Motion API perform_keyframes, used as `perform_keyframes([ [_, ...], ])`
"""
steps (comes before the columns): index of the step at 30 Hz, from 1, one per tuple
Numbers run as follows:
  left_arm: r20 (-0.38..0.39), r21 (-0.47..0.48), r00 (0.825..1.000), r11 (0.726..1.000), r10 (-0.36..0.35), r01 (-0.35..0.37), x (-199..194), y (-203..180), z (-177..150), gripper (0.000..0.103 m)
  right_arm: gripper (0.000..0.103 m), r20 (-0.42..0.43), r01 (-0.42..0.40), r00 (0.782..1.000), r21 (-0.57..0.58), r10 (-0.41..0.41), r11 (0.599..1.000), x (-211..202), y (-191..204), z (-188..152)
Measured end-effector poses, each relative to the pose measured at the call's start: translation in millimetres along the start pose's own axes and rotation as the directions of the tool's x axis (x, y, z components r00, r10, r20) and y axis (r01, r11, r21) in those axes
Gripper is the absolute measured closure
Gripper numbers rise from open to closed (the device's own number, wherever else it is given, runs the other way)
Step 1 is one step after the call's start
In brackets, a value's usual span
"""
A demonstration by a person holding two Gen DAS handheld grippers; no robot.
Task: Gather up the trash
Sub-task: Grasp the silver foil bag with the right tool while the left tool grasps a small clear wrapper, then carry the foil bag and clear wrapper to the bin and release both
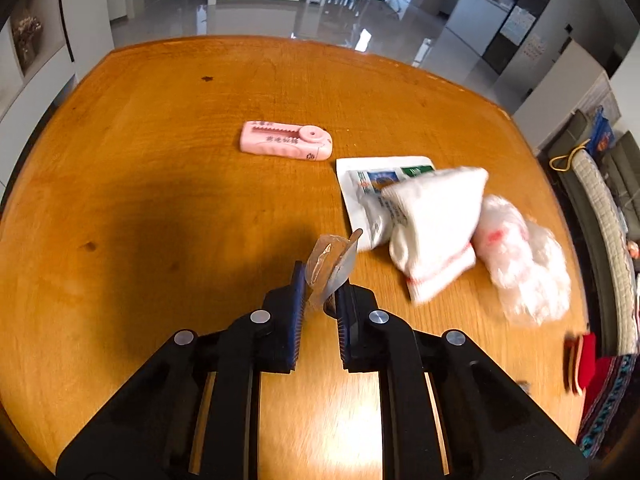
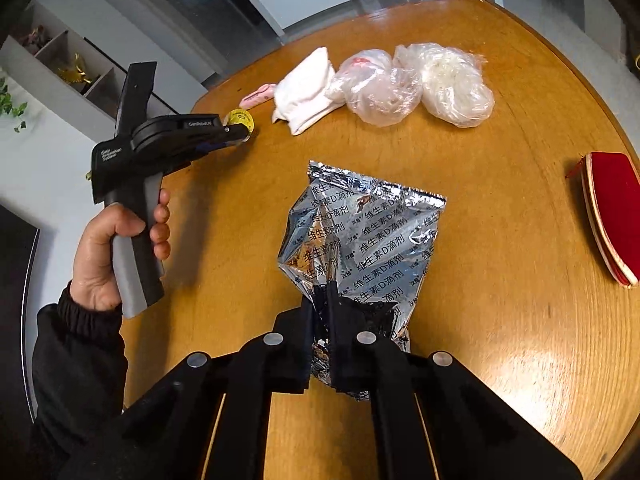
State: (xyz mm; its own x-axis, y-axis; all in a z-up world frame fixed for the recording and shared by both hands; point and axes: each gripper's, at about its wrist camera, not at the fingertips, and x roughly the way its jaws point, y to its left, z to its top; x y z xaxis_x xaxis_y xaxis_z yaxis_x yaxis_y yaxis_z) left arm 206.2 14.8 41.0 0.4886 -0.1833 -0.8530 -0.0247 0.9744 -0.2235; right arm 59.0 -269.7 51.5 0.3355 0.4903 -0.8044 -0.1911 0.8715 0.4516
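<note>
My left gripper (image 1: 320,284) is shut on a small clear plastic cup (image 1: 328,264), which sticks up from between the pads. In the right wrist view the same cup (image 2: 239,120) shows a yellow foil lid at the tip of the left gripper (image 2: 240,133), held in a hand (image 2: 108,248) above the table's left edge. My right gripper (image 2: 322,294) is shut on the lower edge of a crinkled silver foil bag (image 2: 360,236) with printed characters. The bag hangs over the wooden table (image 2: 500,300).
On the table lie a pink plastic item (image 1: 286,141), a printed white sachet (image 1: 372,172), a folded white cloth (image 1: 436,232) and crumpled clear plastic bags (image 2: 380,88) (image 2: 456,84). A red pouch (image 2: 612,216) sits near the right edge.
</note>
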Motion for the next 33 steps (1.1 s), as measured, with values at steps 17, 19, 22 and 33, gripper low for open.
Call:
perform_keyframes([
  [17, 0.172, -0.027, 0.985, 0.999, -0.024, 0.030, -167, 102, -150, 0.089, 0.099, -0.048, -0.174, 0.985, -0.154, 0.168, 0.973, 4, 128, -64],
  [19, 0.198, -0.049, 0.980, 0.999, -0.003, 0.013, -187, 119, -168, 0.089, 0.099, -0.070, -0.199, 0.979, -0.191, 0.189, 0.961, 7, 151, -74],
  [22, 0.224, -0.103, 0.974, 0.994, 0.042, -0.019, -214, 154, -200, 0.089, 0.099, -0.116, -0.237, 0.970, -0.244, 0.214, 0.940, 17, 185, -89],
  [33, 0.273, -0.340, 0.929, 0.928, 0.250, -0.150, -298, 269, -324, 0.089, 0.099, -0.331, -0.379, 0.912, -0.452, 0.243, 0.807, 64, 313, -176],
])
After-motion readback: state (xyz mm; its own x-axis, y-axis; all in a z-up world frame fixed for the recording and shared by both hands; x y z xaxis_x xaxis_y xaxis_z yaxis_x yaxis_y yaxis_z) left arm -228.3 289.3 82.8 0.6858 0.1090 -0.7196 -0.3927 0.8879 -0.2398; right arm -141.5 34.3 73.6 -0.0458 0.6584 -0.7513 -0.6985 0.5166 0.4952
